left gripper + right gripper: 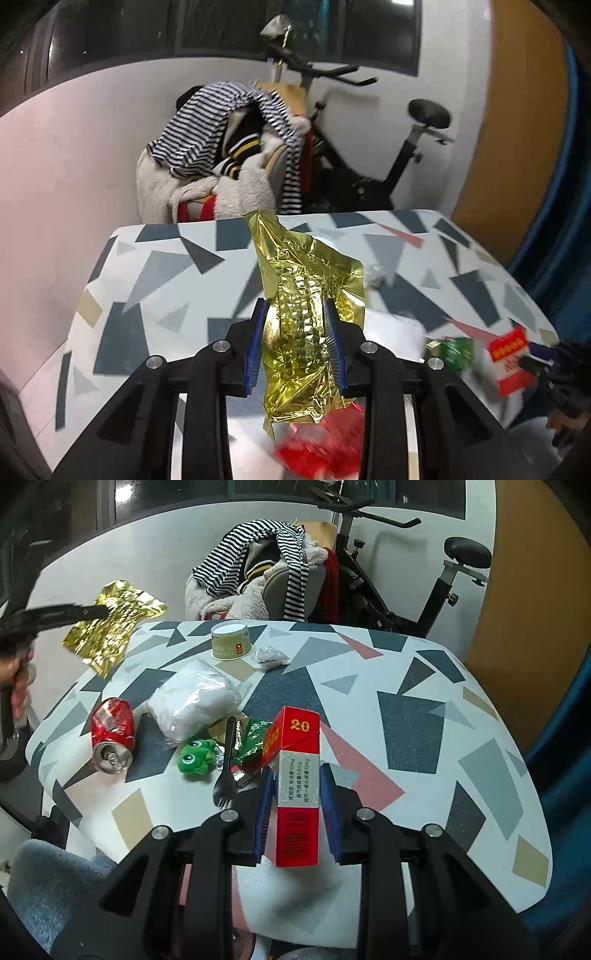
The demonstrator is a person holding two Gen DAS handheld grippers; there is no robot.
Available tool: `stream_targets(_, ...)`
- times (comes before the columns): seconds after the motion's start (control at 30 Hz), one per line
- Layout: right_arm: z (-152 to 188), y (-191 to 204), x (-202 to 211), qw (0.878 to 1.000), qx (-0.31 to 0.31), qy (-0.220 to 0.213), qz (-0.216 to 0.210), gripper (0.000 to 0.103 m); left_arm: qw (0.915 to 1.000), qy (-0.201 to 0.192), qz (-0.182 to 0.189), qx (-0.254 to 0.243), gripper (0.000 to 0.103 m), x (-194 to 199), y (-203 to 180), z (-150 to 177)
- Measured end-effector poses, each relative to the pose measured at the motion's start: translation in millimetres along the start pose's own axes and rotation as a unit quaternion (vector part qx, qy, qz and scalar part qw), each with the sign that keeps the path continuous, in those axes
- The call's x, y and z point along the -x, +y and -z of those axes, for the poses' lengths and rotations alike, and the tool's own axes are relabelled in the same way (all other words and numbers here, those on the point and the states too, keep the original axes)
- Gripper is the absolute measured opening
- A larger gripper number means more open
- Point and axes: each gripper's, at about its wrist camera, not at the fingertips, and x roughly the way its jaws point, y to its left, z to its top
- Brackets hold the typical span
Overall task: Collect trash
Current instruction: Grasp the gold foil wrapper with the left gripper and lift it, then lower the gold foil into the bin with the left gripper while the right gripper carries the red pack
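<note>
My left gripper [295, 314] is shut on a crumpled gold foil wrapper [301, 291] and holds it above the patterned table [147, 280]; the wrapper also shows in the right wrist view [110, 627]. My right gripper [296, 775] is shut on a red cigarette box [295, 775] marked 20, held just above the table [424, 720]. On the table lie a crushed red can [112, 734], a clear plastic bag [195, 698], a green frog toy [195, 757], a black spork [226, 764], a green wrapper [253, 740], a paper cup [231, 642] and a small crumpled clear wrapper [269, 657].
A chair piled with striped clothes [258, 561] stands behind the table. An exercise bike [417, 572] stands at the back right by the wall. A blue seat [561, 757] is at the right of the table. The red can shows blurred below my left gripper [321, 450].
</note>
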Motion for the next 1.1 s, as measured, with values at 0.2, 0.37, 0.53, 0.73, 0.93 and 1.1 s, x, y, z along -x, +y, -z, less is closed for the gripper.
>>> stream_targets(0.2, 3.9, 3.8, 18.6, 1.0, -0.002, -0.008, -0.006, 0.028, 0.998, -0.055, 0.031, 0.009, 0.03, 49.7, -29.0, 40.1)
stream_targets(0.37, 11.2, 11.7, 32.1, 1.0, 0.002, -0.013, -0.01, 0.028, 0.99, -0.133, 0.043, 0.019, 0.03, 97.8, -49.9, 67.0)
stream_targets(0.53, 18.1, 18.6, 42.6, 1.0, 0.007, -0.015, -0.013, 0.028, 0.9765, -0.211, 0.034, 0.031, 0.031, 138.9, -76.0, 92.0)
stream_targets(0.73, 24.5, 25.6, 52.9, 1.0, 0.018, -0.018, -0.018, 0.028, 0.9788, -0.194, 0.053, 0.038, 0.031, 145.0, -92.4, 111.8)
stream_targets(0.93, 38.2, 33.3, 59.5, 0.999, 0.022, -0.015, -0.033, 0.028, 0.9903, -0.118, 0.073, 0.002, 0.031, 133.6, -97.9, 144.3)
stream_targets(1.1, 53.1, 39.2, 58.9, 0.999, 0.022, -0.007, -0.046, 0.028, 0.9929, -0.032, 0.098, -0.059, 0.031, 118.0, -105.3, 188.9)
